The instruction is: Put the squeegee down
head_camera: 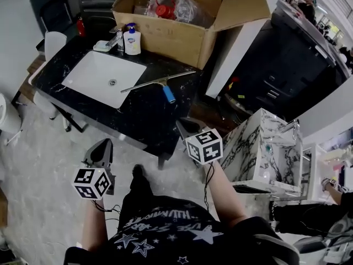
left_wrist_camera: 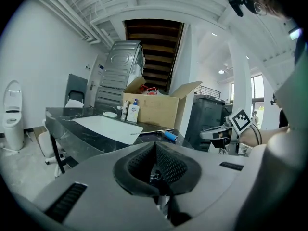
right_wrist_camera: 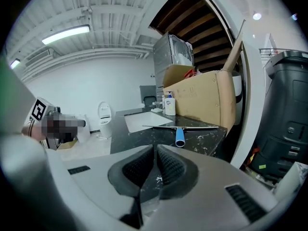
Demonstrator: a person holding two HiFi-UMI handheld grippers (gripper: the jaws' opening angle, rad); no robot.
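Blue-handled squeegee [head_camera: 160, 85] lies flat, seemingly untouched, on the dark counter [head_camera: 138, 112].

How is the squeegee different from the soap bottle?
The squeegee lies flat; the soap bottle stands upright. The squeegee is long and thin with a blue handle; the soap bottle is stubby and white with a blue pump. Both sit on the black counter by the sink.

looks like a bathroom-fittings storeroom: sink [head_camera: 105, 77] set in a black marble tabletop [head_camera: 144, 115], loose toilet [left_wrist_camera: 12, 113], marble vanity [head_camera: 259, 142], cardboard box [head_camera: 176, 35].
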